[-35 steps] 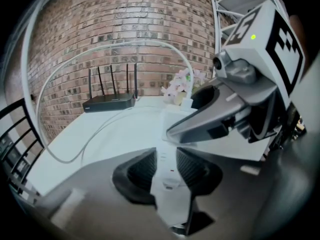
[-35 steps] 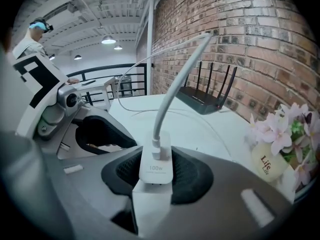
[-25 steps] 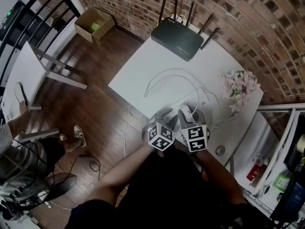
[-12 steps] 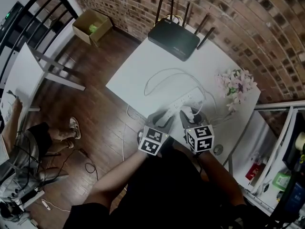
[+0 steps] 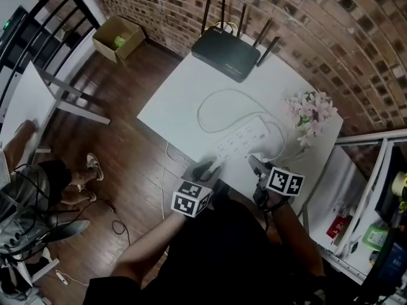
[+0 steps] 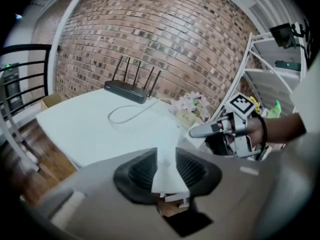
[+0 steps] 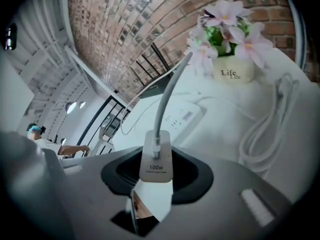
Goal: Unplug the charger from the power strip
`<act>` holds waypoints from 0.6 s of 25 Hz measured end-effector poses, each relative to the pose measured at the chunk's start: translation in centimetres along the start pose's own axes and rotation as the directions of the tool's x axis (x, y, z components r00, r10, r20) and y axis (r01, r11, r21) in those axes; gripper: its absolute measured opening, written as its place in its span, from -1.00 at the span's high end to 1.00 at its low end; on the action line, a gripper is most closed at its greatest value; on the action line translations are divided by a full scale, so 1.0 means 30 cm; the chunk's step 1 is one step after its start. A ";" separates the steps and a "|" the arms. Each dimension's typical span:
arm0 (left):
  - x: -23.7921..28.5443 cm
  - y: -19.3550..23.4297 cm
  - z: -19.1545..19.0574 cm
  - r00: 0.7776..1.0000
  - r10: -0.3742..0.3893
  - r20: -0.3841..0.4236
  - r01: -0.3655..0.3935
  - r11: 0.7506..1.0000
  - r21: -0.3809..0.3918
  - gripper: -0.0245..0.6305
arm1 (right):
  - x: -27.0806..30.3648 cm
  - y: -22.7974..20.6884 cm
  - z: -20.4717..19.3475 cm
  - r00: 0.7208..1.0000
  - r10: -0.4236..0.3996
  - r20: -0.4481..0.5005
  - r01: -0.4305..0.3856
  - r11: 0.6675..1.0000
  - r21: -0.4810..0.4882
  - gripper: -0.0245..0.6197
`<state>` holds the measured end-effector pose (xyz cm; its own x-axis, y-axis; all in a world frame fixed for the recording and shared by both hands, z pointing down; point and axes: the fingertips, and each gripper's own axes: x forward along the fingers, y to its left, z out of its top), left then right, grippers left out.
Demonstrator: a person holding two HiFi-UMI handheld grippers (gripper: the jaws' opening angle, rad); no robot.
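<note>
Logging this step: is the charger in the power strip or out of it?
Out. The charger is clamped in the right gripper, held clear of the power strip, which lies beyond it.

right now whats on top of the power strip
The power strip looks bare on top, no plug in it. The charger is off it, clamped in the right gripper. Single sockets are too small to check.

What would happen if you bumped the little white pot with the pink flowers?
The small white pot of pink flowers would probably tip rather than slide: the bunch spreads wider than the pot and stands tall above it. It looks light, so a nudge may shift it. It stands near the white table's edge, so it might fall off.
</note>
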<state>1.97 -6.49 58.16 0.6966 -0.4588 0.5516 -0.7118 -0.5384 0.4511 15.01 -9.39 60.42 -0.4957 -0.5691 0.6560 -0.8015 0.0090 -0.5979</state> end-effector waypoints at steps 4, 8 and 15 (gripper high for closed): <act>0.009 -0.020 -0.017 1.000 -0.010 -0.016 0.010 1.000 0.008 0.58 | -0.005 -0.061 -0.028 1.000 -0.014 -0.004 0.015 0.996 0.091 0.48; 0.018 -0.058 -0.024 0.999 -0.039 -0.036 0.040 0.999 0.027 0.59 | -0.001 -0.072 -0.054 1.000 -0.008 -0.017 0.010 0.993 0.116 0.48; 0.023 -0.079 -0.068 0.995 -0.067 -0.079 0.067 0.998 -0.002 0.60 | 0.010 -0.105 -0.089 0.996 -0.057 -0.064 0.062 0.994 0.090 0.46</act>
<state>3.95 -4.09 58.89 0.7334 -0.3647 0.5737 -0.6638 -0.5664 0.4885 16.50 -7.42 63.74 -0.4699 -0.5151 0.7168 -0.7976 -0.1003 -0.5948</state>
